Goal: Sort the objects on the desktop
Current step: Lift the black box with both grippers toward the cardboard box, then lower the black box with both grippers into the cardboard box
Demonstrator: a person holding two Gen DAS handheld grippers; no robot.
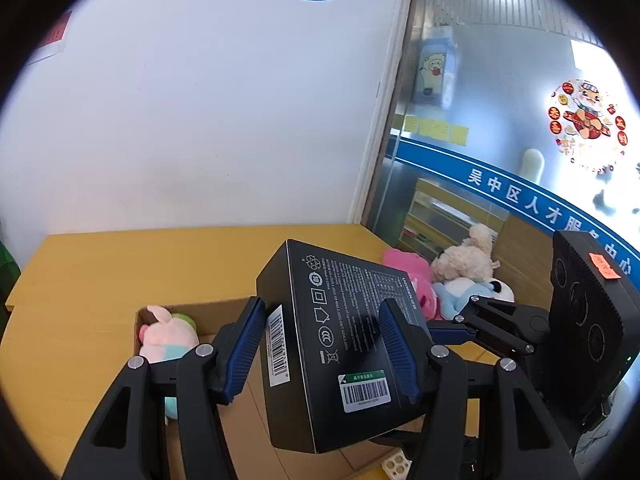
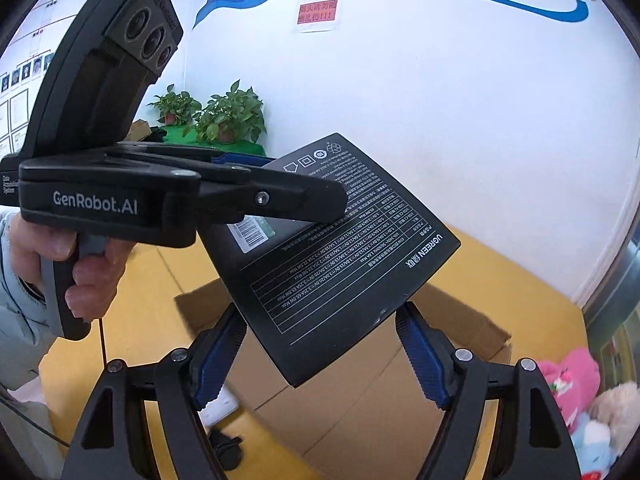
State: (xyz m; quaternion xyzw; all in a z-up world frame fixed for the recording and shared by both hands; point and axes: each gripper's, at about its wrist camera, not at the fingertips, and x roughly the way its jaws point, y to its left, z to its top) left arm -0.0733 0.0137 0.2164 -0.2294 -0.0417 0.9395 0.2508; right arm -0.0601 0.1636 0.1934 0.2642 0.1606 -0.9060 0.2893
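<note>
A black product box (image 1: 340, 344) with white print and barcode stickers is held in the air above an open cardboard box (image 1: 236, 412). My left gripper (image 1: 320, 344) is shut on the black box, one blue pad on each side. In the right wrist view the black box (image 2: 348, 252) is tilted, and the left gripper (image 2: 280, 200) clamps its far end. My right gripper (image 2: 320, 352) is open, its blue pads on either side of the box's near corner without pressing it. A pink plush toy (image 1: 166, 336) lies inside the cardboard box.
A pile of plush toys (image 1: 448, 276) lies on the yellow table (image 1: 100, 264) at the right, also in the right wrist view (image 2: 580, 400). Potted plants (image 2: 224, 116) stand at the far wall. A white object (image 2: 220, 404) lies below the right gripper. A glass partition is on the right.
</note>
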